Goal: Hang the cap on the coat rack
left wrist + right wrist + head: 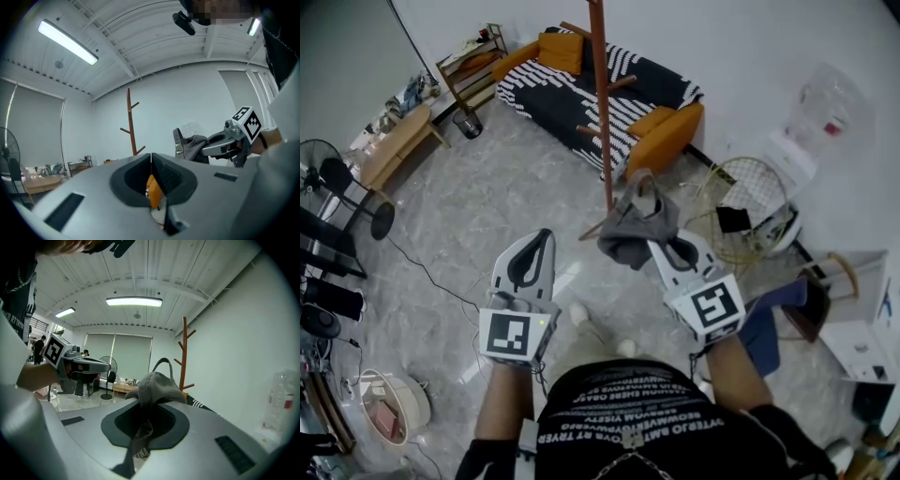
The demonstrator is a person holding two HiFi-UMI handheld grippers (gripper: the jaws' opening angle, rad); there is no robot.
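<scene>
A: Where is the cap sitting relative to the rack?

B: The soft grey fabric cap (636,223) is hanging pinched in the right gripper (662,246). Its jaws are narrowed onto the cloth, with the strap loop rising above them. The tall brown wooden coat rack (603,103) is standing upright ahead of the cap, apart from it, pegs slanting upward.

A: And the left gripper (542,240)?

B: Its jaws are meeting on nothing, and it is sitting farther from the rack. I'm judging the right one is placed for the hanging.
</scene>
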